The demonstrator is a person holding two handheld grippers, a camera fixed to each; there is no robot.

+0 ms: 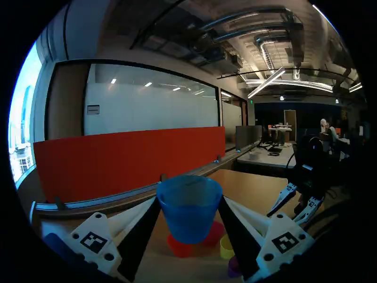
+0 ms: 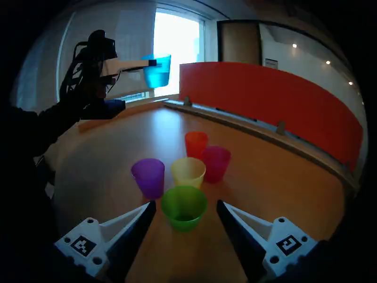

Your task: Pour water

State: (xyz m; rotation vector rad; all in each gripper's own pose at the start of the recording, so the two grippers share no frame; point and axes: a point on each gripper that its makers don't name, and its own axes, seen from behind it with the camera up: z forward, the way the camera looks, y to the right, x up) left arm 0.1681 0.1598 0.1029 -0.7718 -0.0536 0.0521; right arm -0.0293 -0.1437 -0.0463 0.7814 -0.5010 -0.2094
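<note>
Tapered blue plastic cup (image 1: 189, 221) tight in left hand-held gripper (image 1: 189, 200); right hand-held gripper (image 2: 185, 203) agape, empty.

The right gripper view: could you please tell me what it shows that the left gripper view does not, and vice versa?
Right gripper view: a green cup ahead of the right gripper's open tongs, and a gloved hand holding the left gripper aloft. Left gripper view: ceiling pipes and distant office desks. Shared: the blue cup clamped in the left tongs, red cup, magenta cup, yellow cup, purple cup, orange partition, wooden table.
</note>
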